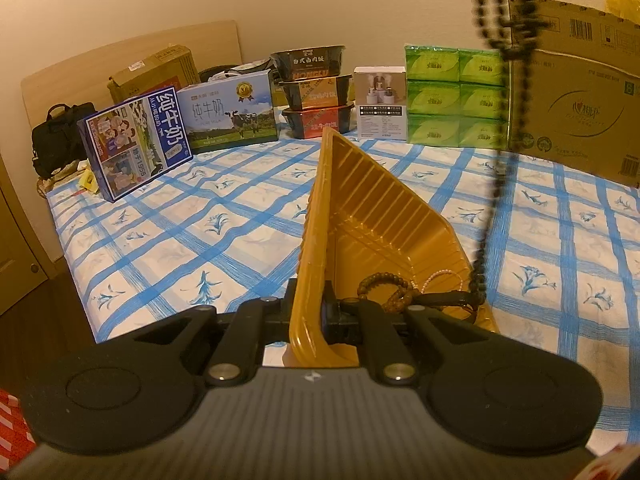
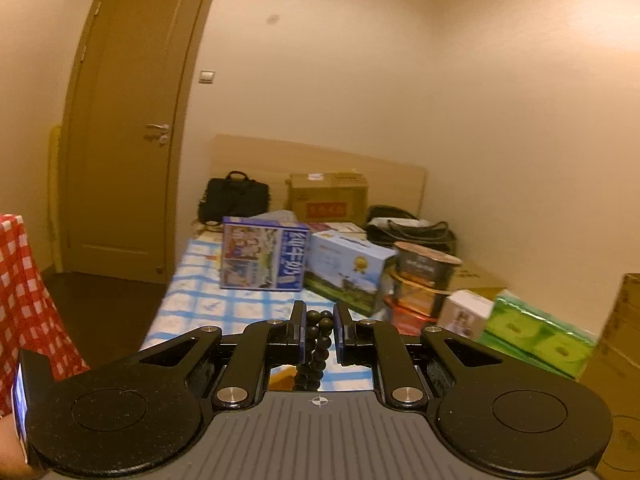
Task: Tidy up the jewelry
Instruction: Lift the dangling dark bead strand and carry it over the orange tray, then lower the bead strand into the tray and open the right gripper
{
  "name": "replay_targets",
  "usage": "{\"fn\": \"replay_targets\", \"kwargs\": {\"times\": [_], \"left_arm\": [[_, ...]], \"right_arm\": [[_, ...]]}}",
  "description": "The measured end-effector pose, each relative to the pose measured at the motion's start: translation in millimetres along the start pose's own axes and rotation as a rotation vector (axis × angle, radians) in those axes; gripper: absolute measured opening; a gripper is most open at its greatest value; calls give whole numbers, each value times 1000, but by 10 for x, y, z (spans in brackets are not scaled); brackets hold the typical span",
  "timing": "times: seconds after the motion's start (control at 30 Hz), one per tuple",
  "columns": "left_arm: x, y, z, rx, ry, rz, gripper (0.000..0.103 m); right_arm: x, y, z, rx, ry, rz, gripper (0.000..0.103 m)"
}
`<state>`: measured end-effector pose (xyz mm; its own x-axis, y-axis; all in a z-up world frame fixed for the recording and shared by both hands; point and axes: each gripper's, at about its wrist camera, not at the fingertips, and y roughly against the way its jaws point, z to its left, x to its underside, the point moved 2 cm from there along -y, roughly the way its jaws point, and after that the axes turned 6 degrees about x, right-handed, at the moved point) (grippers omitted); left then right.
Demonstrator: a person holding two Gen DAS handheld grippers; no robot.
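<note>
My left gripper [image 1: 310,312] is shut on the rim of a gold plastic tray [image 1: 372,216] and holds it tilted above the bed. In the tray's near end lie a brown bead bracelet [image 1: 386,290] and a thin pale bead strand [image 1: 442,276]. A long dark bead necklace [image 1: 500,128] hangs down from above at the right, its lower end reaching the tray's near corner. My right gripper [image 2: 319,326] is shut on this dark bead necklace [image 2: 316,344], high above the bed; the beads dangle down between the jaws.
The bed has a blue-checked sheet [image 1: 200,220]. Along its far side stand milk cartons [image 1: 138,142], stacked food bowls [image 1: 316,92], a small white box [image 1: 380,102], green tissue packs [image 1: 454,98] and a large cardboard box [image 1: 576,84]. A door [image 2: 132,120] is at the left.
</note>
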<state>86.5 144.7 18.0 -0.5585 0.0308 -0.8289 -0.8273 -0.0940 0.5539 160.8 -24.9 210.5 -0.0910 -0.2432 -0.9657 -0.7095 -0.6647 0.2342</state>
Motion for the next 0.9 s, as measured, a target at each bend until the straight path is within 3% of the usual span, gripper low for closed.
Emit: {"fn": "replay_targets", "kwargs": {"times": [0.37,0.9], "left_arm": [[13,4,54,9,13,-6,8],[24,2,92,13,21,-3,8]], "right_arm": [[428,-623,211,-49,22,143,13],[1072,-1287,190,-98,-66,367,14]]}}
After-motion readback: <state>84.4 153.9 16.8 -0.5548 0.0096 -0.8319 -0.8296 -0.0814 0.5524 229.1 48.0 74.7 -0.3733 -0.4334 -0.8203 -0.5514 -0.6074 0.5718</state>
